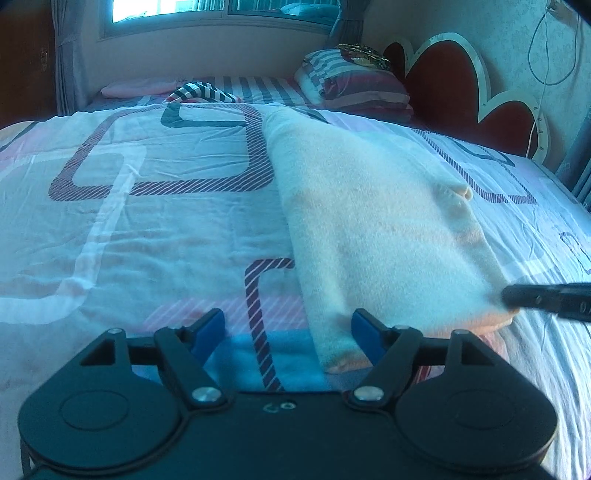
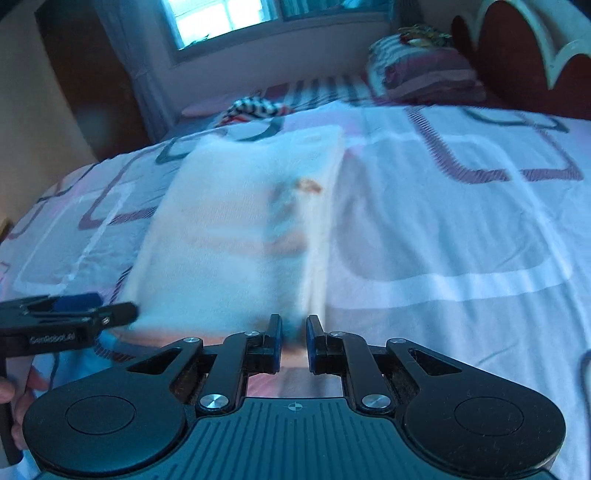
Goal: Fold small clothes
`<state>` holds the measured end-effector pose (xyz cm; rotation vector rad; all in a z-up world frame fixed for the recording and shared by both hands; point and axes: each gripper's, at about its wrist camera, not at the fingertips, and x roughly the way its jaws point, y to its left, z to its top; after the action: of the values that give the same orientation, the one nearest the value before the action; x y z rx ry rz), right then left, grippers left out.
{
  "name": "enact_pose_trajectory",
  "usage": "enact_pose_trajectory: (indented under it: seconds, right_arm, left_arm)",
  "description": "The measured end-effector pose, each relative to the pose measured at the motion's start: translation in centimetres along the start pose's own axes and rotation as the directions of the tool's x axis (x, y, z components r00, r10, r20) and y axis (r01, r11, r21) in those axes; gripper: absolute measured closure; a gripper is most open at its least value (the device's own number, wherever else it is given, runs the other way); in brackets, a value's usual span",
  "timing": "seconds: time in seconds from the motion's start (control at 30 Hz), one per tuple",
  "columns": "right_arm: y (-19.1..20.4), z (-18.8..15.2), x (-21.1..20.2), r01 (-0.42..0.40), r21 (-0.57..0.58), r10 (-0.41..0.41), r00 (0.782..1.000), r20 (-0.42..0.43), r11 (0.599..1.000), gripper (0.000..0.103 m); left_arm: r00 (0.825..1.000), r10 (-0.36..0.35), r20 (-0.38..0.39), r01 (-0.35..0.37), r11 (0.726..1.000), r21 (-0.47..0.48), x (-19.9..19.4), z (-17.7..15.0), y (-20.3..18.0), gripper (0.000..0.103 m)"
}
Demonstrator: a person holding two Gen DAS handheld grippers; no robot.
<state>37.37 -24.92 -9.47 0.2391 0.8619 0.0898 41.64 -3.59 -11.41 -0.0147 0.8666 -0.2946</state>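
A cream-white fuzzy garment (image 1: 373, 221) lies folded into a long strip on the patterned bedsheet (image 1: 129, 229). It also shows in the right wrist view (image 2: 236, 229), blurred. My left gripper (image 1: 288, 332) is open at the garment's near left corner, its right blue pad (image 1: 364, 330) on the cloth edge. It shows from the side in the right wrist view (image 2: 99, 312). My right gripper (image 2: 294, 334) has its jaws a narrow gap apart at the garment's near edge, nothing visibly held. Its tip shows in the left wrist view (image 1: 517, 295) at the near right corner.
A black-and-white checked cloth (image 1: 201, 92) lies at the far side of the bed. Striped folded bedding (image 1: 354, 85) sits by the red cloud-shaped headboard (image 1: 454, 81). A window (image 1: 221, 11) is behind, with a dark door at the left.
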Motion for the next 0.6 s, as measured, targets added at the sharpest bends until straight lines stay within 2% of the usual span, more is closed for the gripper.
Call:
enact_pose_trajectory:
  seconds: [0.07,0.17,0.23,0.27,0.37,0.4,0.47,0.5,0.53,0.57,0.6]
  right_arm:
    - [-0.1,0.3,-1.0,0.02,0.004,-0.02,0.998,0.058,1.0,0.091]
    - [0.4,0.7,-1.4,-0.022,-0.026,0.025,0.994,0.105,0.999,0.091]
    - [0.7,0.5,-0.1,-0.058,-0.049,0.061,0.997,0.052,0.997,0.092]
    - [0.6,0.3,1.4,-0.042,-0.052,0.041,0.999,-0.02,0.998,0.092]
    - [-0.1,0.3,2.1,-0.057,-0.013,0.057,0.998,-0.029,0.998,0.092]
    - [-0.2,0.6,1.9,-0.06,-0.01,0.06,0.998,-0.031,0.998,0.092]
    - [-0.7,1.3,1.0,-0.067,0.002,0.067,0.998,0.02,0.998,0.09]
    - [-1.1,1.5,0.6,-0.071,0.017,0.07,0.996,0.054,0.997,0.072]
    - [-1.6,1.9,0.4,-0.063,0.041,0.059,0.995,0.085,0.997,0.029]
    - [-2.1,2.4,0.4,-0.046,0.068,0.039,0.993,0.11,0.997,0.015]
    - [-2.5,3.0,0.7,-0.059,0.089,0.047,0.99,0.132,0.994,0.014]
  left_arm:
    - [1.0,0.002,0.003,-0.002,1.0,-0.001,-0.1,-0.1,-0.1,0.027]
    - [1.0,0.008,0.003,-0.008,1.0,-0.003,-0.1,-0.2,-0.2,0.027]
    - [1.0,0.013,0.001,-0.013,1.0,0.001,-0.1,-0.1,-0.3,0.026]
    - [1.0,0.013,-0.001,-0.013,1.0,0.003,-0.1,-0.1,-0.3,0.024]
    - [1.0,0.025,-0.006,-0.025,1.0,0.004,-0.3,0.2,-0.2,0.018]
    - [0.999,0.032,0.009,-0.032,0.999,0.001,-0.7,0.5,-0.1,0.016]
    - [0.997,0.03,0.064,-0.029,0.999,-0.024,-1.3,1.2,0.4,0.006]
    - [0.996,0.02,0.086,-0.017,0.999,-0.042,-1.4,1.7,0.7,0.005]
    - [0.995,0.012,0.1,-0.006,0.998,-0.06,-1.3,2.3,1.0,0.005]
    - [0.994,0.008,0.107,0.0,0.997,-0.074,-1.1,3.0,1.2,0.004]
    - [0.994,0.008,0.108,0.001,0.997,-0.082,-0.7,3.7,1.3,0.004]
